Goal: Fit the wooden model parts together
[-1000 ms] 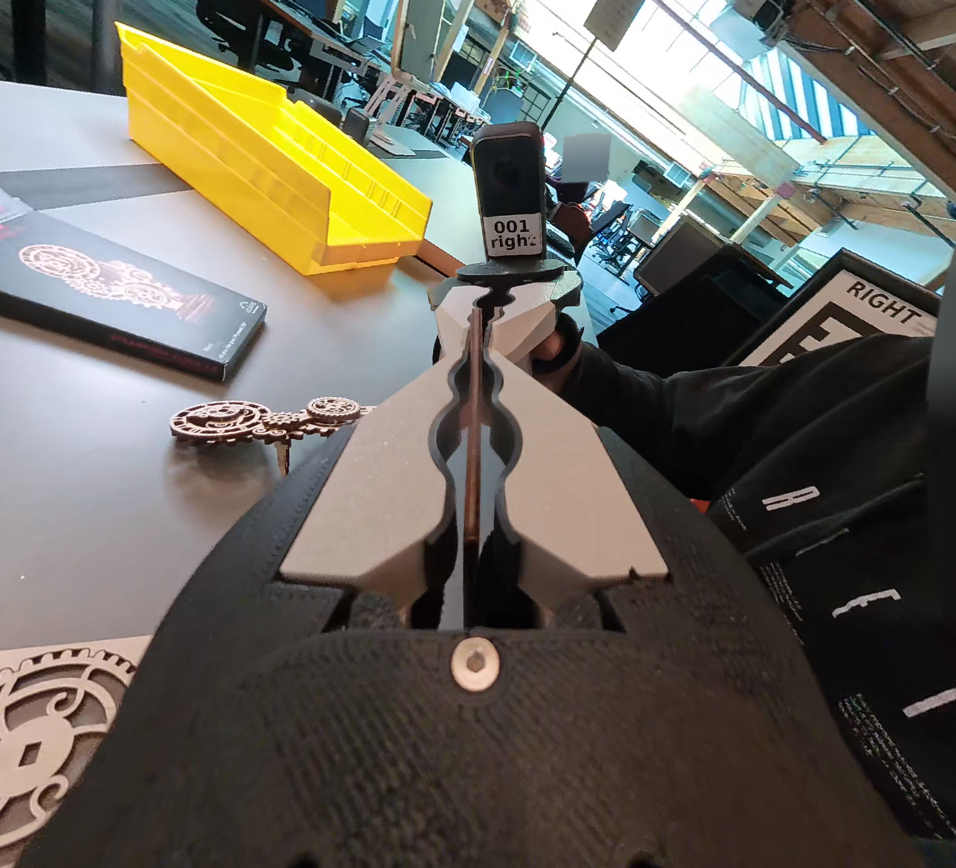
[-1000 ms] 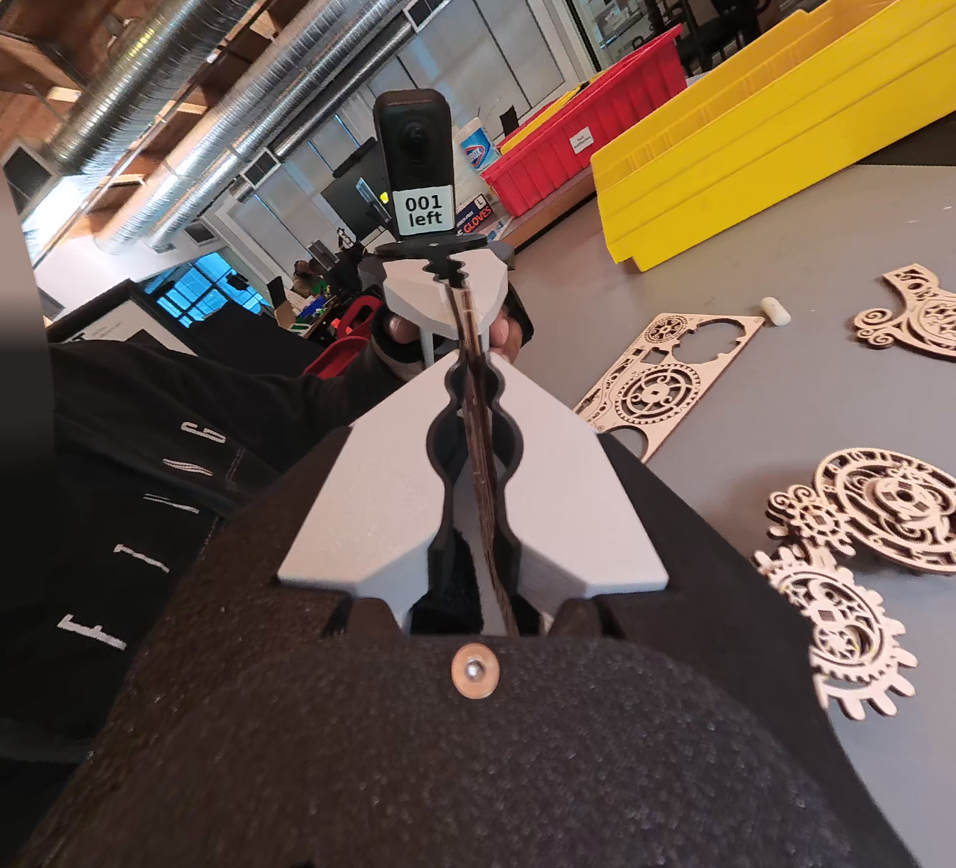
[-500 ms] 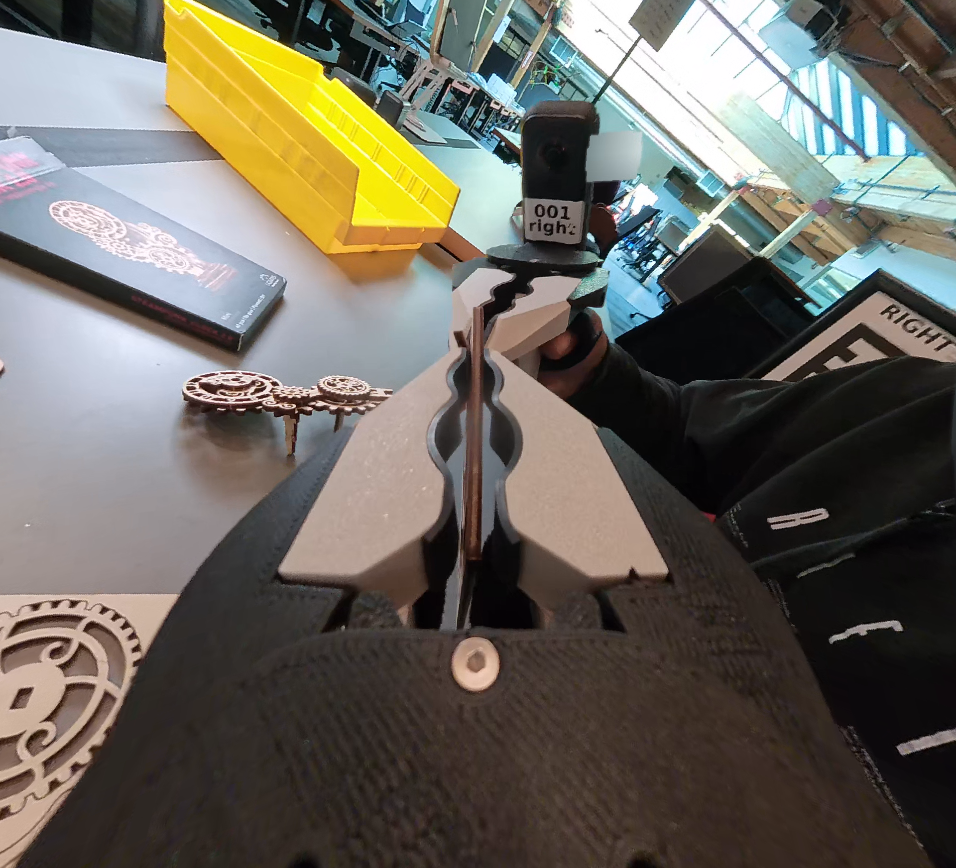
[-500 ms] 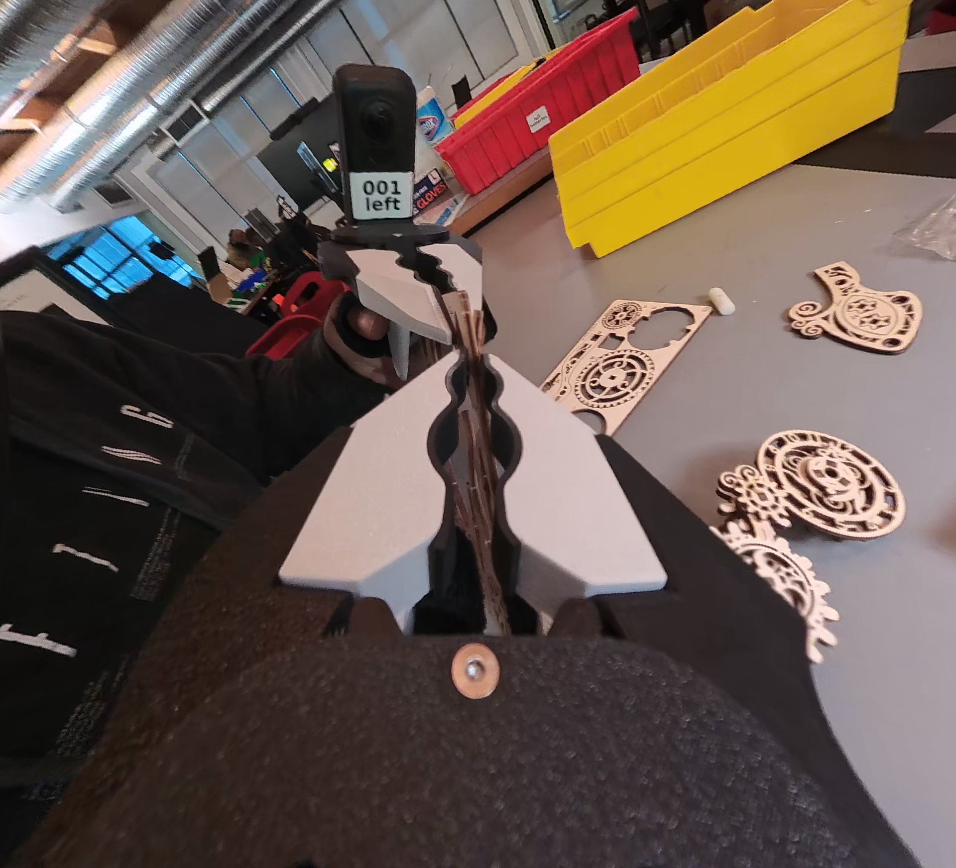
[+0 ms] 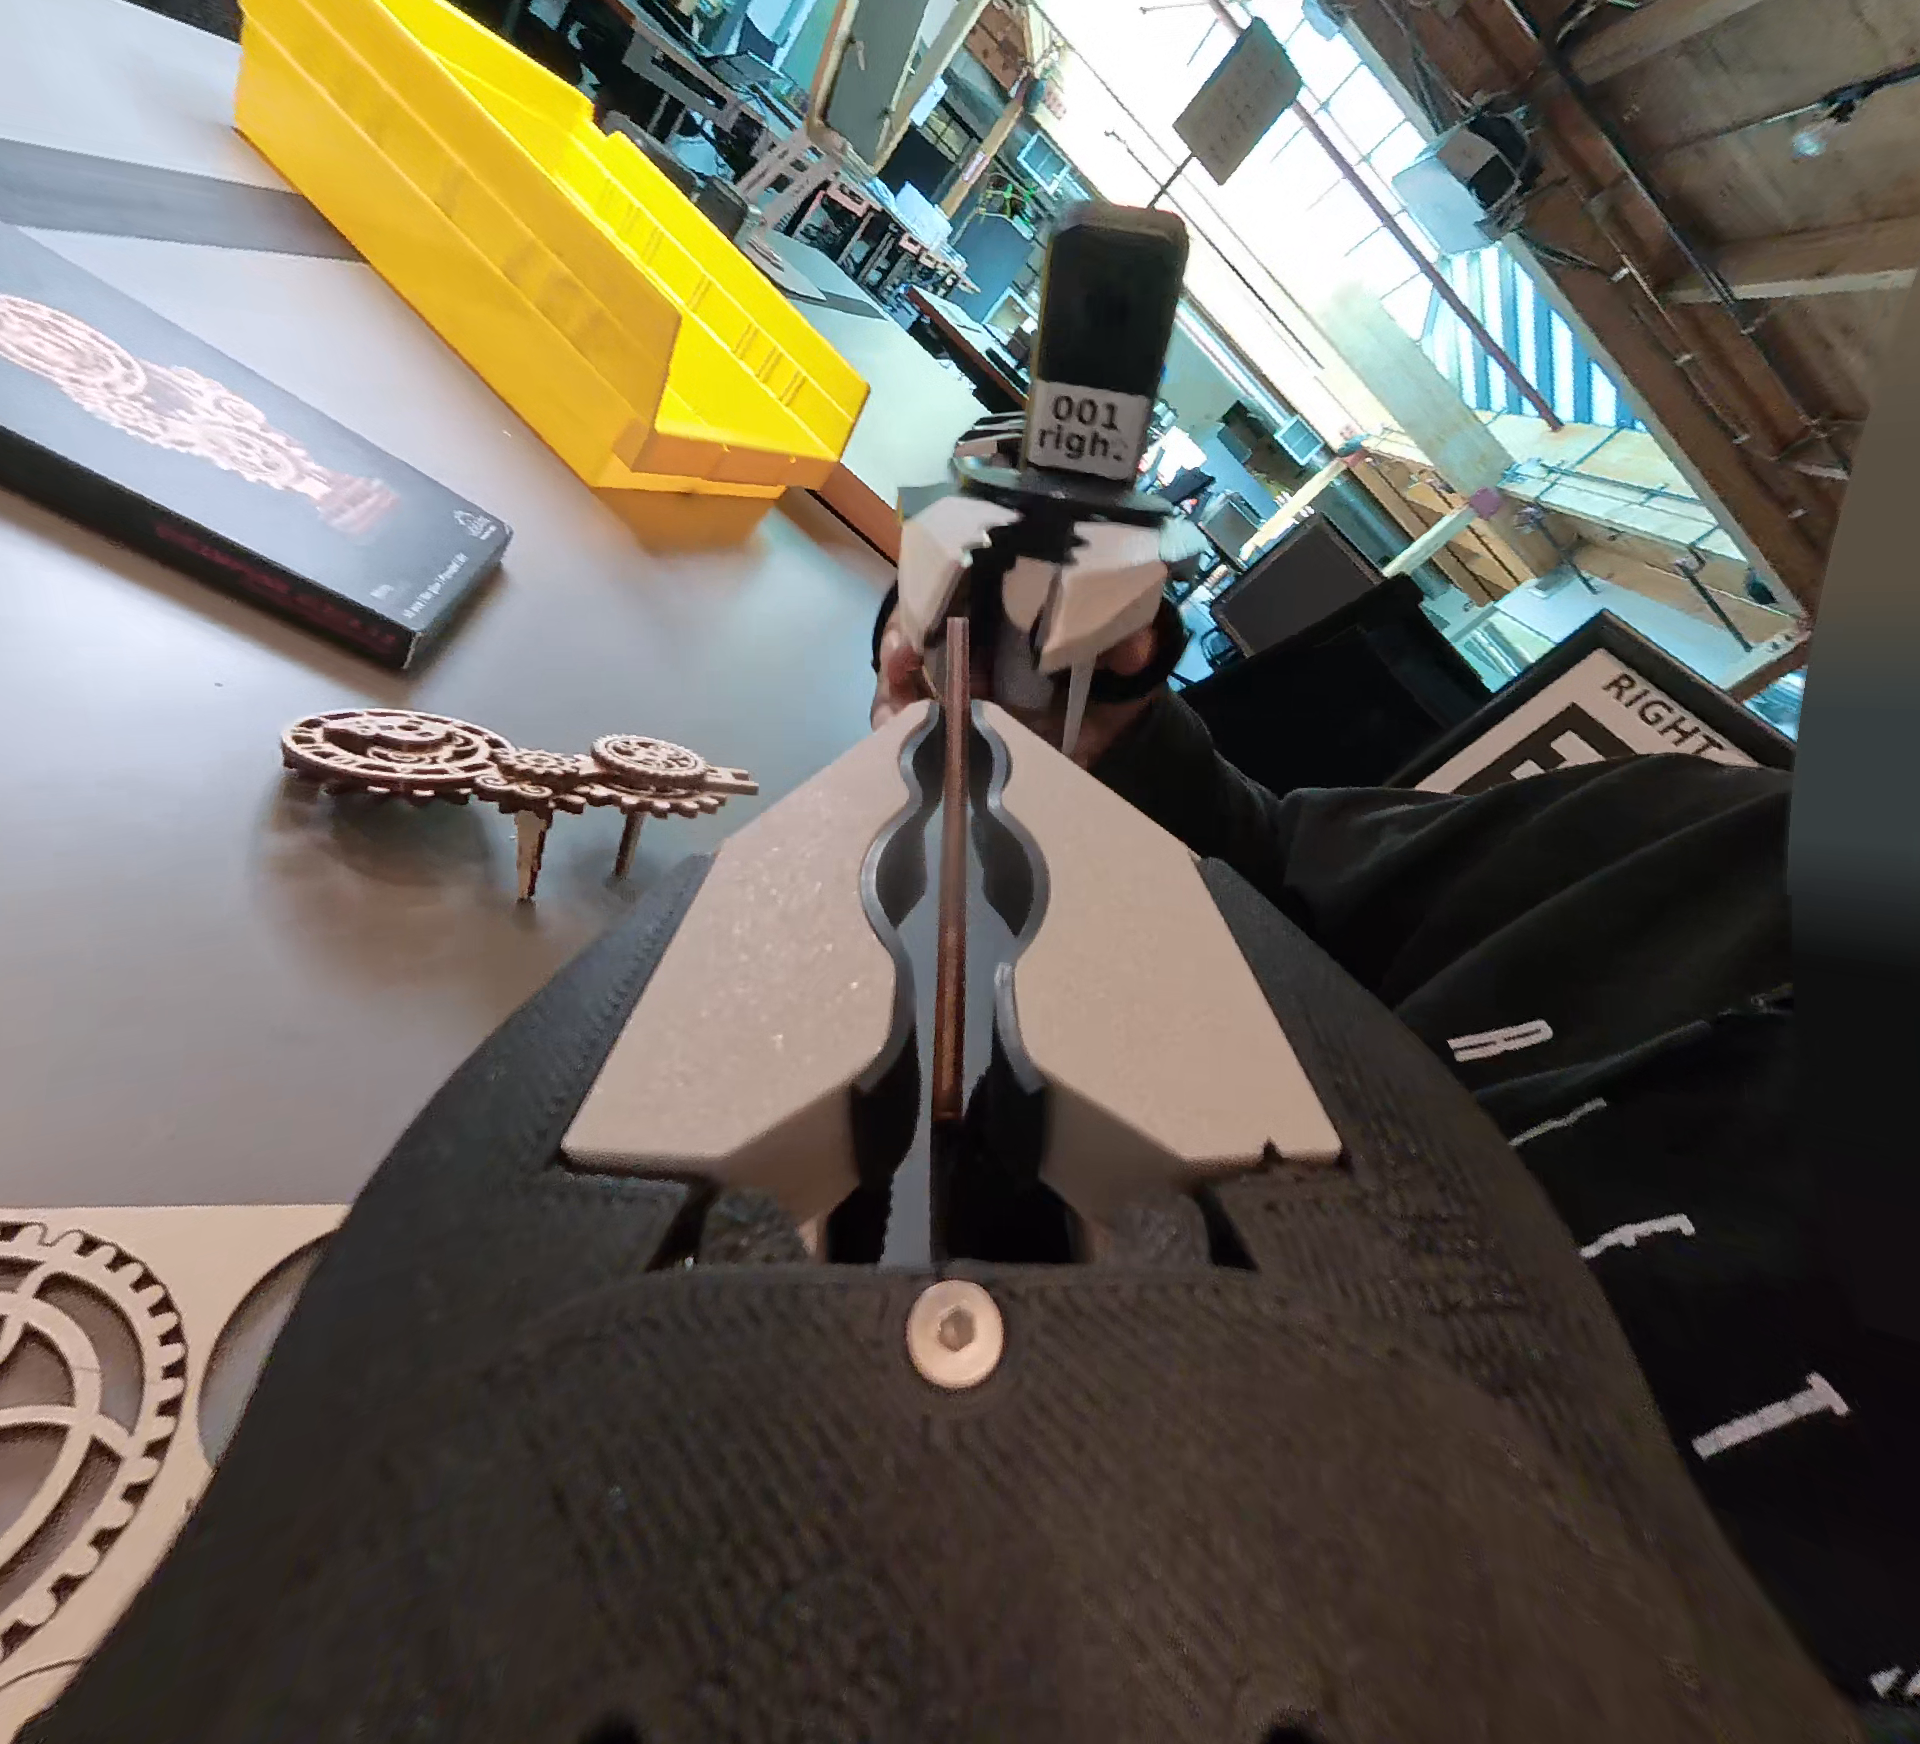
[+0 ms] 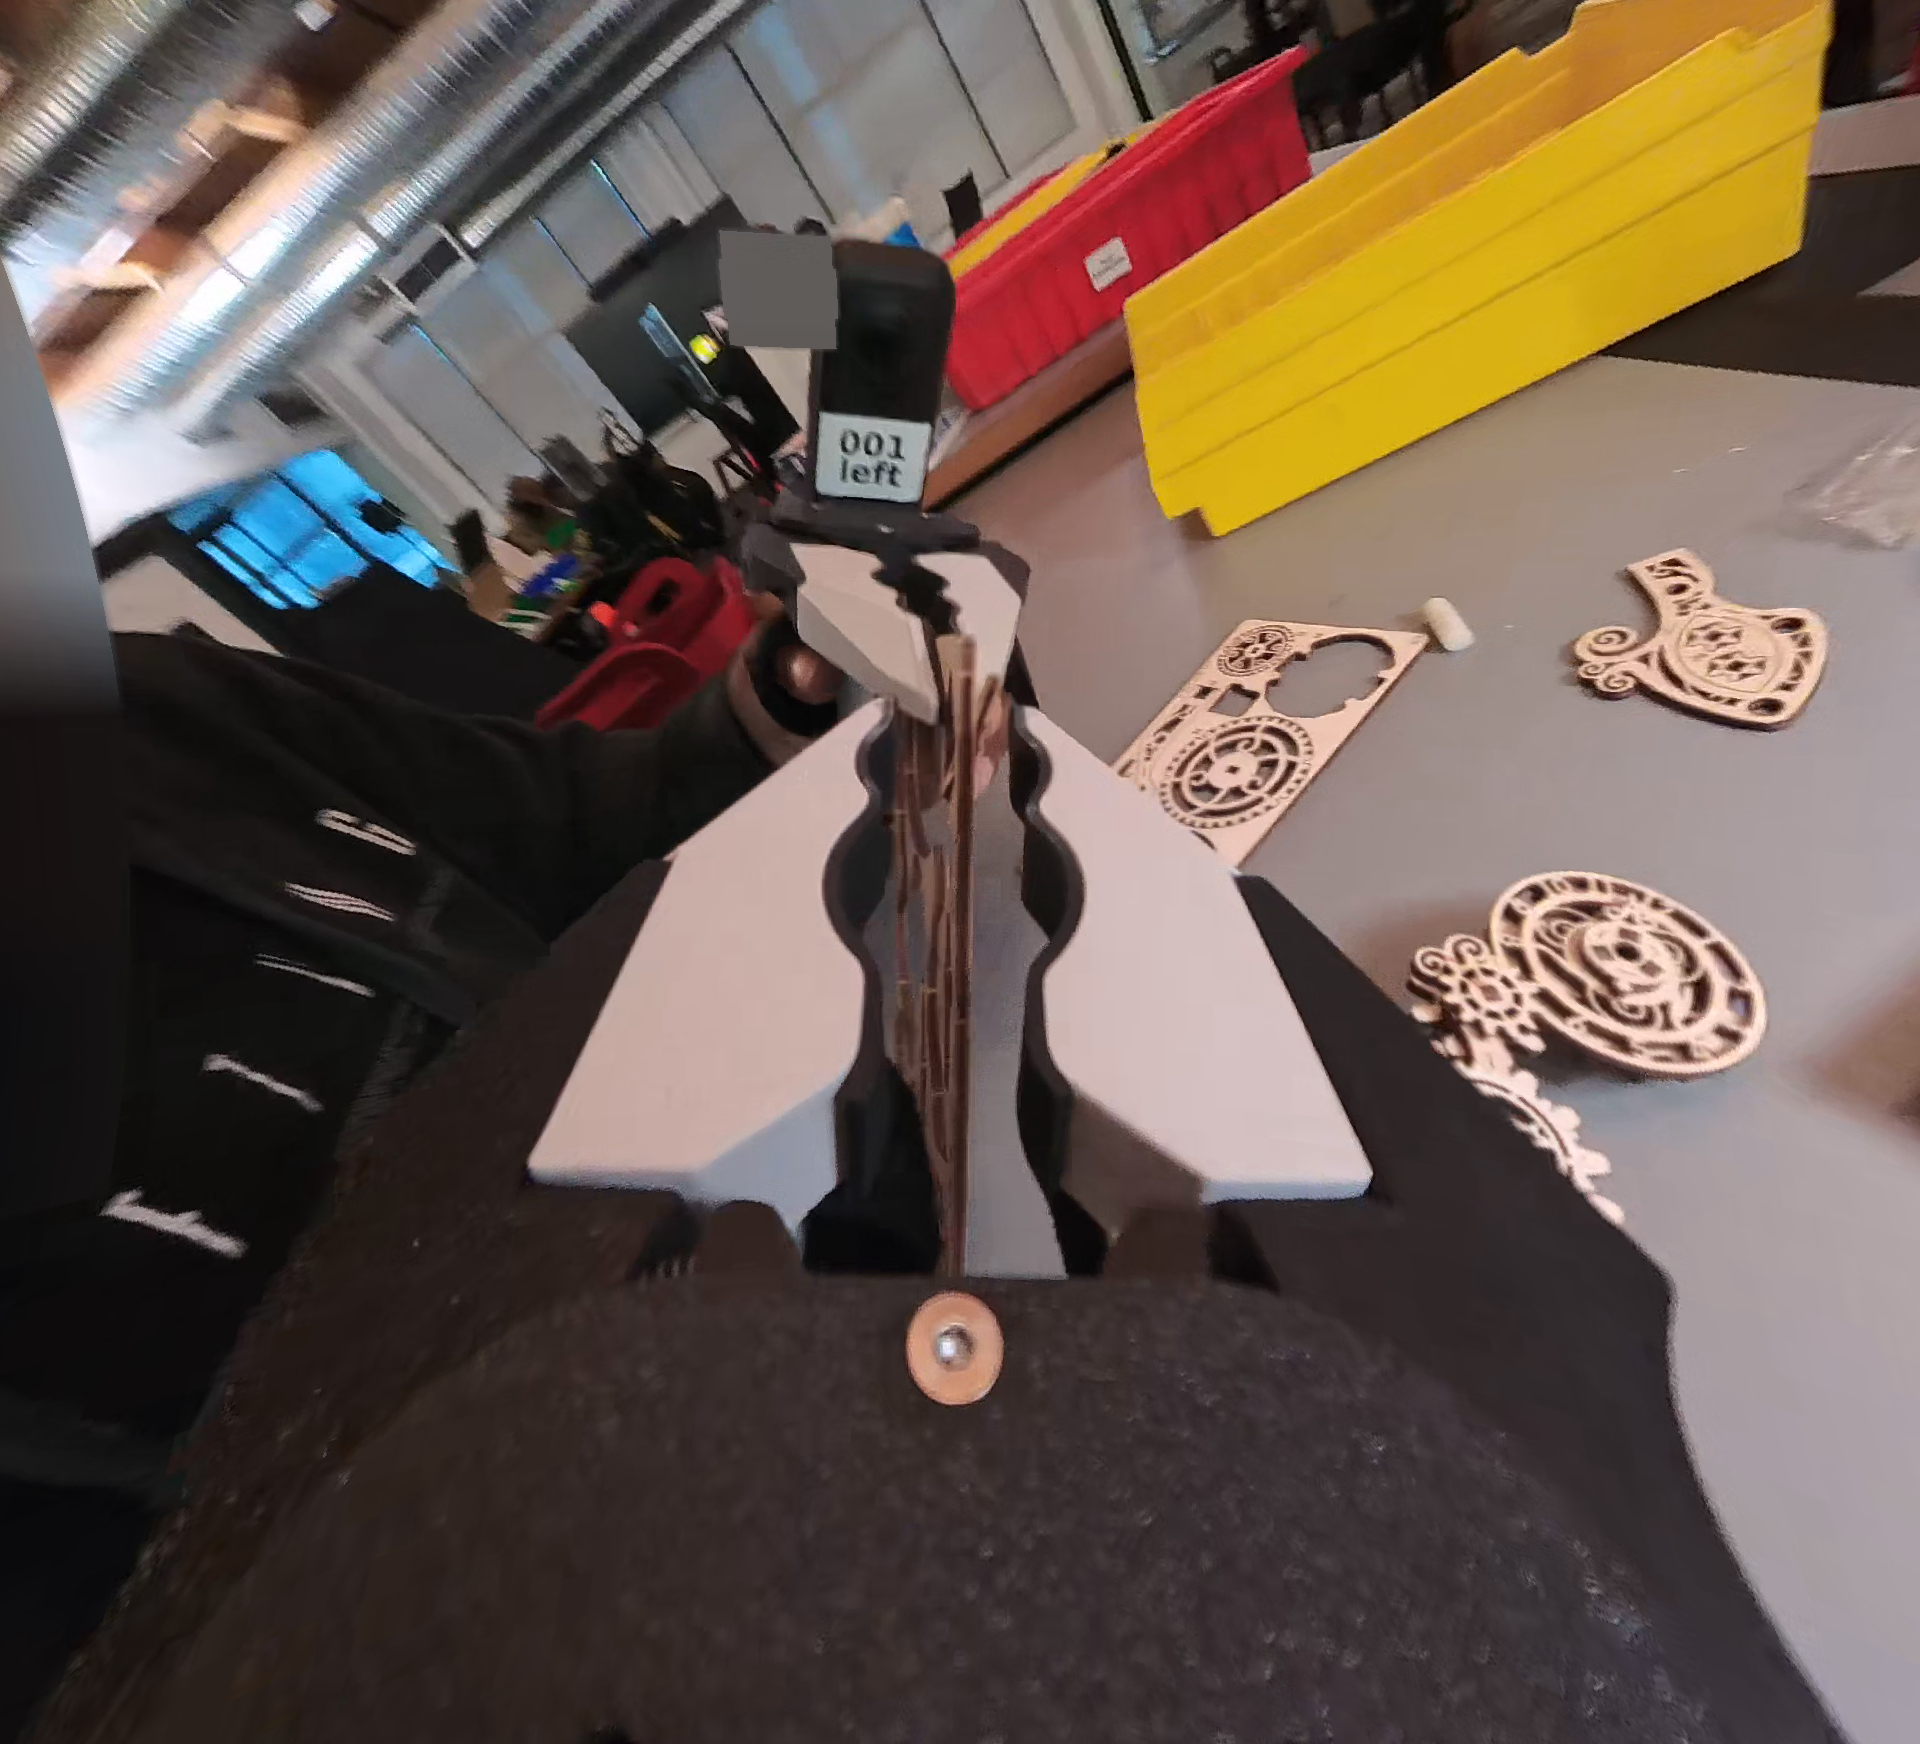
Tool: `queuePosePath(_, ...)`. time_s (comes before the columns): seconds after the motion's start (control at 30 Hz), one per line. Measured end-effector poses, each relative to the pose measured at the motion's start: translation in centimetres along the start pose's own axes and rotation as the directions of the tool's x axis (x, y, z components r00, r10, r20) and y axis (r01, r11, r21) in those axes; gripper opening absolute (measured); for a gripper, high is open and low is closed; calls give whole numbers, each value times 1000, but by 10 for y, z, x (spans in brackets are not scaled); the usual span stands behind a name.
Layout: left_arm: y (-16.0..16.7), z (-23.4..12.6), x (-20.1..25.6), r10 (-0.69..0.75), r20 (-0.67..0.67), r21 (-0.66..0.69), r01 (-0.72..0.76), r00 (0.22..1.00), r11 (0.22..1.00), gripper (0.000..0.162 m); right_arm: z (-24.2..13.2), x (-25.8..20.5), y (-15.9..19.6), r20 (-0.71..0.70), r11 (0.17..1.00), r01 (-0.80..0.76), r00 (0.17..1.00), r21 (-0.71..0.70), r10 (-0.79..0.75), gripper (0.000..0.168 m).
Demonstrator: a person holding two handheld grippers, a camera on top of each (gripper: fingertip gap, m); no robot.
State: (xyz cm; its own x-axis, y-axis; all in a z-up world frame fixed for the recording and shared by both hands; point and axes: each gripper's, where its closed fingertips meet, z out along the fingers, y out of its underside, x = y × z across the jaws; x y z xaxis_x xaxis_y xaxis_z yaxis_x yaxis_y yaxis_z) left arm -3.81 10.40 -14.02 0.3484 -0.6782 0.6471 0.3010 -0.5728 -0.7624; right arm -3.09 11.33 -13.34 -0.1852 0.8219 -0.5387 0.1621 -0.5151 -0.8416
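My left gripper [image 5: 954, 728] is shut on a thin fretwork wooden part [image 5: 951, 915], seen edge-on between its fingers. In the right wrist view the same part [image 6: 935, 915] stands between the fingers of my right gripper [image 6: 948, 718]. Those fingers are spread, with a gap on the part's right side. The left gripper [image 6: 930, 645] shows beyond it, pinching the part's far end. The right gripper [image 5: 1013, 614] shows in the left wrist view with its fingers apart. Both grippers are held above the grey table.
A dark gear assembly [image 5: 499, 764], a black box [image 5: 208, 447] and a yellow bin [image 5: 520, 240] are on the table. The right wrist view shows a punched-out wooden sheet [image 6: 1247, 738], a round gear assembly [image 6: 1621, 977], a scrolled piece [image 6: 1704, 655], a yellow bin [image 6: 1455, 292] and a red bin [image 6: 1122, 240]. Less than 4 cm separates the two grippers' tips. From either gripper's tips it is about 25 cm to the scrolled piece [image 6: 1704, 655].
My right gripper's fingers have spread apart from the wooden part. The left gripper has kept its grip on it. Both views have shifted and tilted slightly.
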Motion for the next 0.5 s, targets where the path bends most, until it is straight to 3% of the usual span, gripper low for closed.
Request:
queuePosePath(0.13,8,2,12,37,-99,-23,-39,994,999,1,-8,9,2,57,991,-132,990,-4,132,18)
queuePosePath(0.27,17,4,25,160,-153,-64,-171,975,983,2,3,-4,16,181,970,-235,953,-65,243,18)
queuePosePath(0.5,19,4,39,300,-178,-98,-320,937,942,1,5,-28,17,340,945,-313,882,-98,327,13)
